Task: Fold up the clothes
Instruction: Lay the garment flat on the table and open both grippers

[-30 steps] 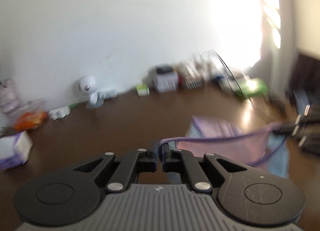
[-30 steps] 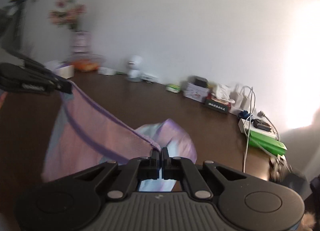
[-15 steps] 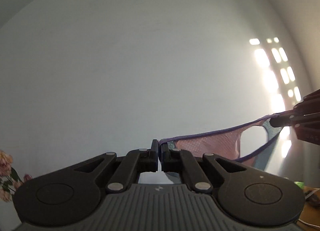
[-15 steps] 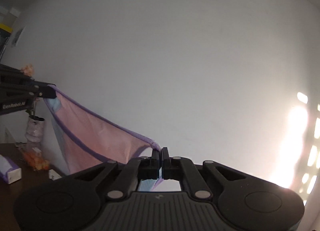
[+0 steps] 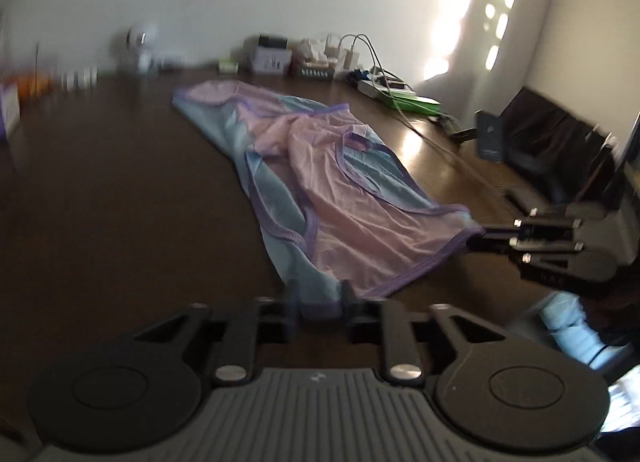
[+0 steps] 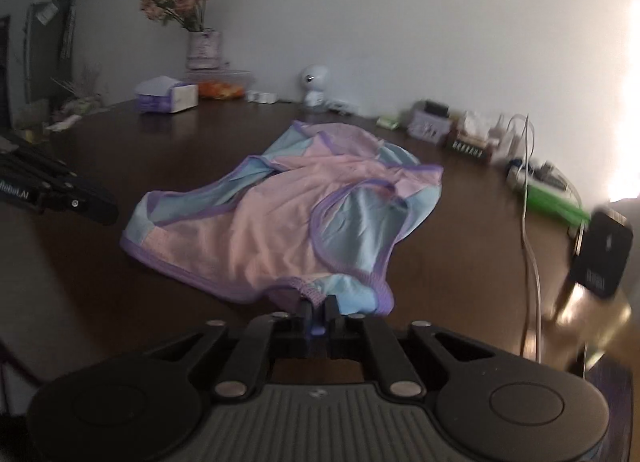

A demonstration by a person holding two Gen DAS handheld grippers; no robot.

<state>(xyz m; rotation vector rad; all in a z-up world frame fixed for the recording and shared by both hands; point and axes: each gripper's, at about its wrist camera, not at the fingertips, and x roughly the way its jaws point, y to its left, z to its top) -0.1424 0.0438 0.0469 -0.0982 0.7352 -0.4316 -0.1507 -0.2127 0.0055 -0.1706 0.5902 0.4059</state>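
On the dark wooden bench [image 6: 460,262], mid-surface: the garment [image 6: 280,222], pink and pale blue mesh with purple binding, a sleeveless top by the look of its armholes. It lies spread lengthwise, hem end near, shoulder end far toward the wall. Not smooth; a ridge of bunched pink cloth runs down the middle, and one blue panel shows through the armhole.

Left tongs [image 5: 319,304]: fingers parted, near-left hem corner lying loose in the gap between them. Reads as a let-go, not a hold. In the right wrist view the left tool sits well left of the cloth and appears clear of it.

Right tongs [image 6: 319,312]: fingers nearly together, a bit of purple-bound hem between them. Whether they pinch it firmly or it is only resting there, I cannot tell; a narrow gap shows. In the left wrist view the same tool [image 5: 480,240] meets the near-right hem corner, cloth drawn to a point there, which suggests some tension.

Judgement: a corner at each tool makes sense for laying the piece out flat before any fold. Spreading looks about done; no fold made yet.

Far edge of bench against the wall: vase of flowers [image 6: 202,42], tissue box [image 6: 168,96], small white round camera [image 6: 314,84], boxes, cables [image 6: 530,222], green item [image 6: 556,198].
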